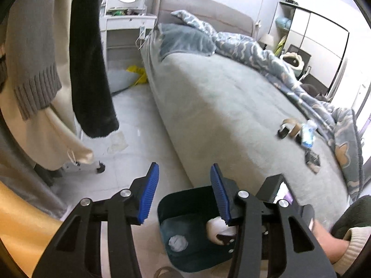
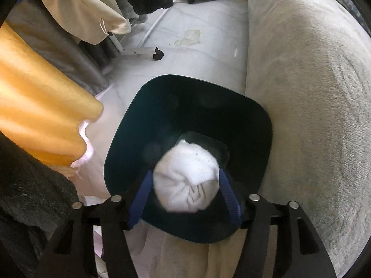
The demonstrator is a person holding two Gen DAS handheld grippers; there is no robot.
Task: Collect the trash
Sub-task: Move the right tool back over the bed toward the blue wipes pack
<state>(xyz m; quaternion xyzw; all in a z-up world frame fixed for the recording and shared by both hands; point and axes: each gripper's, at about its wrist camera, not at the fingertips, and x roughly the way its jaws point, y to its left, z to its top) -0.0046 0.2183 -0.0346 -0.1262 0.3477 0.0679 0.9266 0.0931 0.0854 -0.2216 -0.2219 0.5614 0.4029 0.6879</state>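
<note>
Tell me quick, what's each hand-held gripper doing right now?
Left hand-held gripper: open, holding nothing.
Right hand-held gripper: over the dark bin, white wad between its fingers; cannot tell whether it still grips it.

Bed covered by grey plush sheet; rumpled blue patterned duvet piled along far side. Small clutter seen on sheet near duvet edge: tan strap, blue-white wrapper, dark scraps. Pale tiled floor beside bed; dark teal bin stood on it, touching bed side. Stain seen on tiles.
</note>
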